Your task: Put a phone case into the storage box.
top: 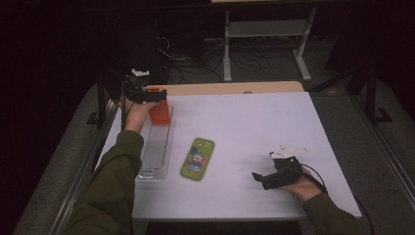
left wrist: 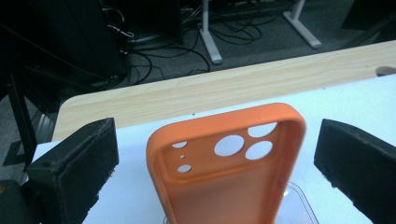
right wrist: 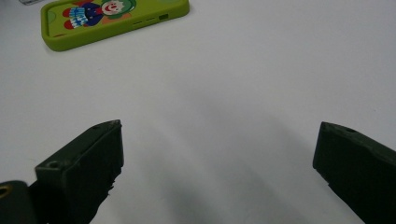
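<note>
White surface (top: 254,127) carries green phone case (top: 197,158); left tool (left wrist: 215,154) spread wide around orange case (left wrist: 224,163), untouched; right tool (right wrist: 217,158) open, empty.

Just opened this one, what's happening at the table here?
A person works at a white table with a gripper in each hand. The left gripper is at the far end of a clear ribbed tray, its jaws wide open on either side of an orange phone case that stands upright there, with gaps on both sides. A green phone case with a clown picture lies flat mid-table. The right gripper rests open on the table, holding nothing.
</note>
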Demonstrator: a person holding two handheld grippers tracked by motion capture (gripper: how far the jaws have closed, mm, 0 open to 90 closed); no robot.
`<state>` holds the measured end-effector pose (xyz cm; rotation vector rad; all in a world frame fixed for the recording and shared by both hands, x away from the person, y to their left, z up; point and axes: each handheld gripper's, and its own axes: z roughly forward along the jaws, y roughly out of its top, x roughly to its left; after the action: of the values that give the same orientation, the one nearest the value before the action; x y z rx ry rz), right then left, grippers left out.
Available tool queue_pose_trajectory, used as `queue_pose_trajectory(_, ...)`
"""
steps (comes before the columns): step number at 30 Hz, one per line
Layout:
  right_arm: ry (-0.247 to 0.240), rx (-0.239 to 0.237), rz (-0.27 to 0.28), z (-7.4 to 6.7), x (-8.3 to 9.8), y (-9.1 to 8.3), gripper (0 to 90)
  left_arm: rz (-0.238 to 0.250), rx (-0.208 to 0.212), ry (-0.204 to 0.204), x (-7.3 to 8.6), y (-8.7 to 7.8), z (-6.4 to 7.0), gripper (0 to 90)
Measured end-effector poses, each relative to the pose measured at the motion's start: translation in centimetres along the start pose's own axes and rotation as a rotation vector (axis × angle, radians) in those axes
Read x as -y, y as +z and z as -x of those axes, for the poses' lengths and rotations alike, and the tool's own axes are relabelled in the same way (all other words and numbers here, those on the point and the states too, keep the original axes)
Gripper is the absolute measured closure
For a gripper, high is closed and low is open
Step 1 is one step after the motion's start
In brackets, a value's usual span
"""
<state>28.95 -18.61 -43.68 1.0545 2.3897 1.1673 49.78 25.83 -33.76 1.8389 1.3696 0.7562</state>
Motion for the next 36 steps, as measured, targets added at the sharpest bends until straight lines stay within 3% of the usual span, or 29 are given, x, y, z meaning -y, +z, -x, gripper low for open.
queue_pose_trajectory(7,0.007,0.001,0.0,0.0,0.0,0.0,1.3,-0.012,0.053,0.035,-0.2,-1.9,-0.3,0.0)
queue_pose_trajectory(20,0.009,0.004,0.0,0.0,0.0,0.1,1.2,0.01,0.14,0.056,0.0,-5.1,0.0,0.0)
queue_pose_trajectory(26,0.017,0.005,0.002,0.0,-0.1,0.1,1.3,0.012,0.193,0.084,0.4,-6.3,1.1,0.0)
queue_pose_trajectory(36,0.015,0.007,0.015,0.2,-0.6,0.2,1.2,-0.008,0.312,0.141,1.5,-6.9,4.4,0.0)
